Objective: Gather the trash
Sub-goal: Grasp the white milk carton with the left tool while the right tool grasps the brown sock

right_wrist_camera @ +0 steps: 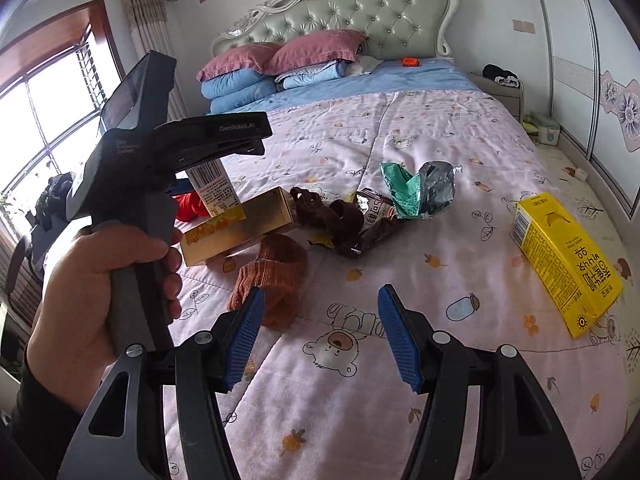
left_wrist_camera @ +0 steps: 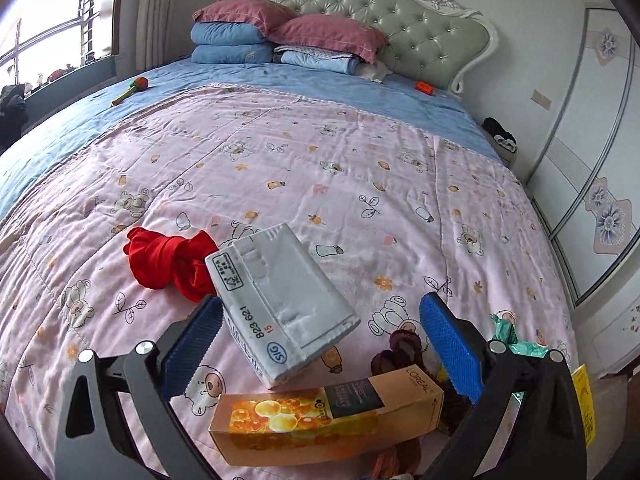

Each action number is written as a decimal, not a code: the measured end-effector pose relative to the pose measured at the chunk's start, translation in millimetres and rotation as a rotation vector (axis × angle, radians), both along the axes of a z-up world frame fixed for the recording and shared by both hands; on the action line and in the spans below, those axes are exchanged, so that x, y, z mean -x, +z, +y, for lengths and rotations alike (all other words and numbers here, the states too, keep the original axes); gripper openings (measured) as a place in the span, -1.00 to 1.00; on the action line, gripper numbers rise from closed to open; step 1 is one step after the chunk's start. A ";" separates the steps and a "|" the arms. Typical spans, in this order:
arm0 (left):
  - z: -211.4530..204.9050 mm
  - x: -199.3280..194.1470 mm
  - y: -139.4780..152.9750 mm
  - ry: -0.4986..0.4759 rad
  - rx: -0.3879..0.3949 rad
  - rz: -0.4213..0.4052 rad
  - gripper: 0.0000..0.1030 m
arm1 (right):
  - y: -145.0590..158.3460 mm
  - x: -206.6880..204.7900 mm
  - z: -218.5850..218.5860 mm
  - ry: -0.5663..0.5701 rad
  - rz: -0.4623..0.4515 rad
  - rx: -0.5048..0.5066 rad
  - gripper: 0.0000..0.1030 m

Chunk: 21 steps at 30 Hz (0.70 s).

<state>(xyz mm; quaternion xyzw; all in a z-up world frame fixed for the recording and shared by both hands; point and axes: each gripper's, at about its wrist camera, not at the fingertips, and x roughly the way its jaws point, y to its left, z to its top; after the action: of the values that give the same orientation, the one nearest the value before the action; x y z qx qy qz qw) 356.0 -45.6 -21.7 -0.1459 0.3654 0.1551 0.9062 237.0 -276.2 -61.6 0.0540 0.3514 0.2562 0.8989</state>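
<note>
Gaping wide, the jaws of the left gripper press on nothing. A white drink carton lies tilted between them, close against the pad at 9 o'clock and well clear of the pad at 3 o'clock. Whether it touches that near pad I cannot tell. Its lower end sits just above a gold cosmetics box, which lies flat on the quilt at 6 o'clock. At 10 o'clock from the carton, a bunched red cloth rests just beside it. A dark brown knit piece lies at 4 o'clock, by the right-hand pad. Beyond it, a green wrapper shows.

The right gripper also has its jaws parted about halfway, with only bare quilt between them. A rust-brown sock lies touching the tip of the pad at 9 o'clock. Further out at 12 o'clock lie a dark crumpled wrapper and a green and silver wrapper, close together. A yellow carton lies on its side at 2 o'clock, well apart from the rest. At 9 o'clock, a hand grips the handle of the left gripper, with the white carton under its nose. Pink pillows sit stacked against the headboard at the far end of the bed.
</note>
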 end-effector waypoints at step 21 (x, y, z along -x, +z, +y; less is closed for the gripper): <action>63.0 22.2 -3.1 -0.115 0.205 -0.076 -0.25 | -9.4 -6.3 49.9 0.040 0.042 0.083 0.14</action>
<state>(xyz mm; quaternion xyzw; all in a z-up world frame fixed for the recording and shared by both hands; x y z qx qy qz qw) 333.8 17.3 -24.9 -0.2226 0.3523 0.0590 0.9071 243.3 -226.3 -71.0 0.0149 0.3815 0.2582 0.8874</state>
